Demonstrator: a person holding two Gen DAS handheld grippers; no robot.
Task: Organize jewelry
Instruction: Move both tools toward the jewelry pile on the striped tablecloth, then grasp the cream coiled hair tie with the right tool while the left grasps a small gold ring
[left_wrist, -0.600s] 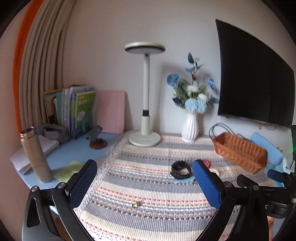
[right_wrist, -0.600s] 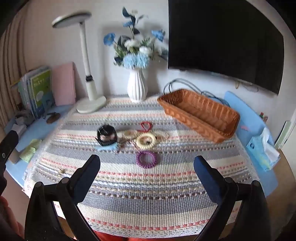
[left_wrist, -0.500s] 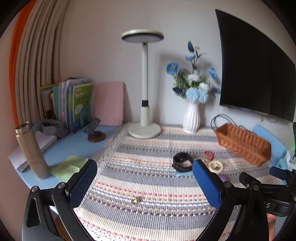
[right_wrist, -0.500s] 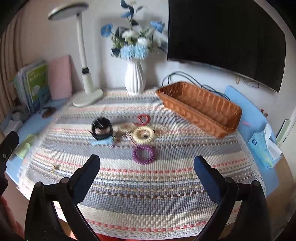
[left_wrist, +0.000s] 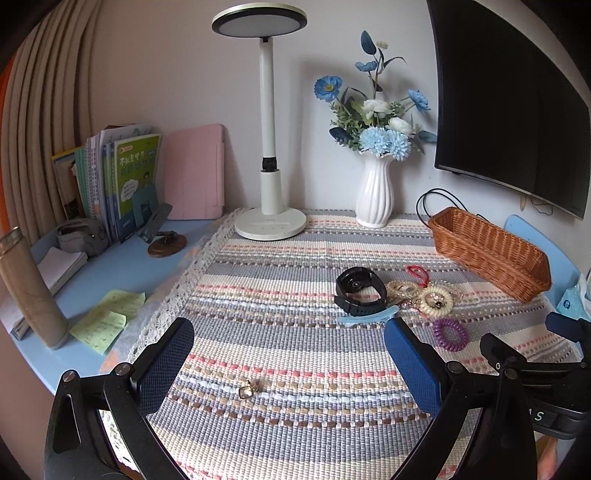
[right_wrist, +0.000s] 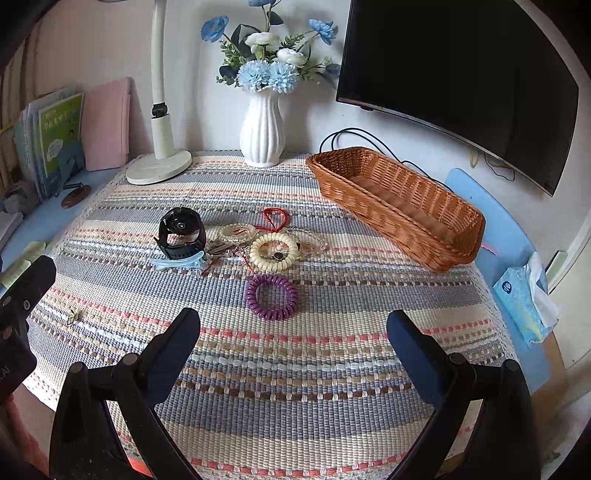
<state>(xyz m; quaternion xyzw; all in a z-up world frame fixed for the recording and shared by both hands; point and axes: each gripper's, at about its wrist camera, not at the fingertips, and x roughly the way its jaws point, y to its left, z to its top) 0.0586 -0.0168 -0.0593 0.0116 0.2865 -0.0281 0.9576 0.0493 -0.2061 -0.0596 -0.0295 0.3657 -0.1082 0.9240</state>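
A pile of jewelry lies mid-mat: a black watch (right_wrist: 181, 232), a blue hair clip (right_wrist: 179, 263), a cream coil bracelet (right_wrist: 273, 252), a red cord (right_wrist: 272, 218) and a purple coil band (right_wrist: 272, 296). A small gold trinket (left_wrist: 248, 390) lies apart near the front, between my left fingers; it also shows in the right wrist view (right_wrist: 74, 316). The wicker basket (right_wrist: 399, 202) stands empty at the right. My left gripper (left_wrist: 290, 365) and right gripper (right_wrist: 293, 356) are both open and empty, above the mat's front part. The purple band lies just ahead of the right gripper.
A white vase of blue flowers (right_wrist: 262, 136) and a white desk lamp (left_wrist: 269, 221) stand at the back of the striped mat (right_wrist: 295, 369). Books (left_wrist: 125, 181), a beige bottle (left_wrist: 29, 295) and sticky notes (left_wrist: 107, 321) are on the left. A tissue pack (right_wrist: 524, 299) lies right. A dark screen (right_wrist: 461, 74) hangs behind.
Both grippers have tilted down and moved closer to the table, so the jewelry looks larger and nearer. Both stay open. Nothing on the mat has moved.
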